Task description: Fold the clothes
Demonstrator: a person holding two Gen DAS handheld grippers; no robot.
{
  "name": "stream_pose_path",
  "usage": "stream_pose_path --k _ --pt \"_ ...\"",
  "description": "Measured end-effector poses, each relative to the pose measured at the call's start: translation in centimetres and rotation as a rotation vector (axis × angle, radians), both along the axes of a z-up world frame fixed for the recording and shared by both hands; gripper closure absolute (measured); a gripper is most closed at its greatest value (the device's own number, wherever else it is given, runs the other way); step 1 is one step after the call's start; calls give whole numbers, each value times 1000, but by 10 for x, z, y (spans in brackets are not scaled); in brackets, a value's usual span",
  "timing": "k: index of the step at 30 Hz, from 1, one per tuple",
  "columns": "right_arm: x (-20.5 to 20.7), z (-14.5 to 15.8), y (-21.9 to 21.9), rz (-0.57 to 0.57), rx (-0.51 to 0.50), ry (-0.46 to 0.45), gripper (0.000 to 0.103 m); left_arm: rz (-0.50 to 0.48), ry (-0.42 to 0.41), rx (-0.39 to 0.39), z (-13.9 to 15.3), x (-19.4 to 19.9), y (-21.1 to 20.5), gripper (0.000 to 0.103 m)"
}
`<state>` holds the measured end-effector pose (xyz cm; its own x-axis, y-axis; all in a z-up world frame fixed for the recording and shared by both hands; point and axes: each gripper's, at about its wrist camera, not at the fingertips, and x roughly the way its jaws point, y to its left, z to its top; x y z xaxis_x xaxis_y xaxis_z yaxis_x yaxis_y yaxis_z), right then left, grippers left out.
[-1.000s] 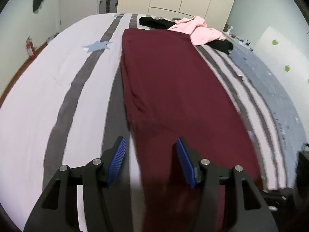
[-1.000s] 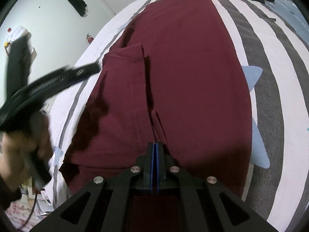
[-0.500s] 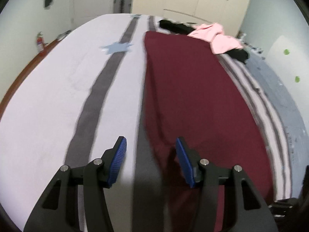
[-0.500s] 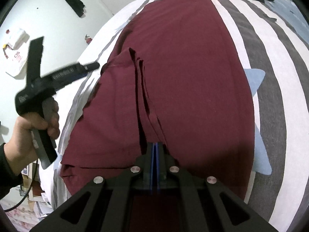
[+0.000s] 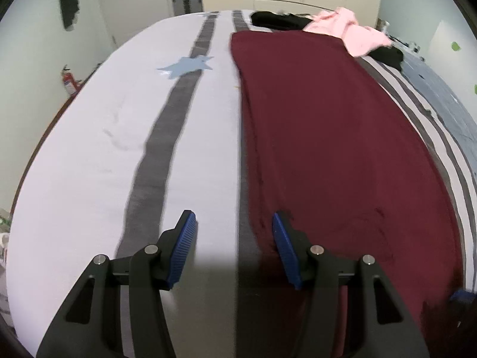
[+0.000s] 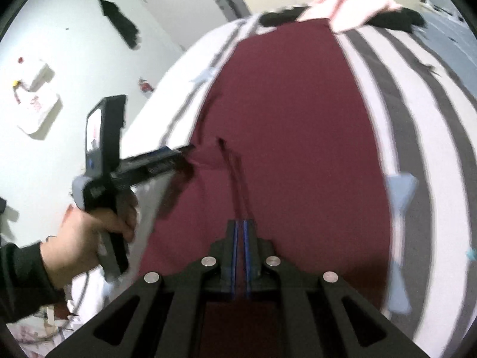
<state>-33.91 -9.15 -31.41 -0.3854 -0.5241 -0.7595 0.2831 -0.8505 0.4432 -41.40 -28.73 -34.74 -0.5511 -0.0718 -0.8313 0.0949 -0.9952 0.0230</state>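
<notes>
A: Since a second ago the left gripper (image 5: 232, 250) has slid sideways off the maroon garment (image 5: 342, 137); its jaws stand apart with nothing between them, over striped bed (image 5: 89, 155) sheet, the cloth's near left edge just at their 1 o'clock.

B: And the right gripper (image 6: 241, 256)?

A: Its jaws are starting to part, a narrow gap showing, with a thin fold of maroon cloth running up from between them toward 12 o'clock. That fold was a broad flap before; now it is pulled into a ridge.

B: How does the garment lie?

A: Long axis from 6 to 12 o'clock, away along the bed. At the far end, a pink garment (image 5: 351, 32) rests over black clothes (image 5: 277, 19).
</notes>
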Motion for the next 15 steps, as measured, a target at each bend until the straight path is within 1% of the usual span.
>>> stream_pose_path --k 1,3,5,7,9,12,13,15 --pt "-4 -1 -10 19 -9 4 97 28 6 5 2 -2 -7 51" --pt "-11 -7 -30 56 -3 6 97 59 20 85 6 -7 -20 51" --pt "-20 -19 -41 61 17 -11 97 54 46 130 12 -15 -26 51" --pt "-28 -28 -46 52 28 -27 97 6 60 150 13 -23 -22 51" --pt "-35 -31 -43 20 17 -33 97 -60 58 162 10 -30 -14 51" --pt "-42 -33 -35 -32 4 -35 97 -97 -2 58 -7 -52 3 51" --pt "-44 -34 -34 -39 9 -36 97 -99 1 70 -9 -54 -4 49" --pt "-45 -41 -33 -47 28 -43 97 -76 23 66 -6 -53 -12 47"
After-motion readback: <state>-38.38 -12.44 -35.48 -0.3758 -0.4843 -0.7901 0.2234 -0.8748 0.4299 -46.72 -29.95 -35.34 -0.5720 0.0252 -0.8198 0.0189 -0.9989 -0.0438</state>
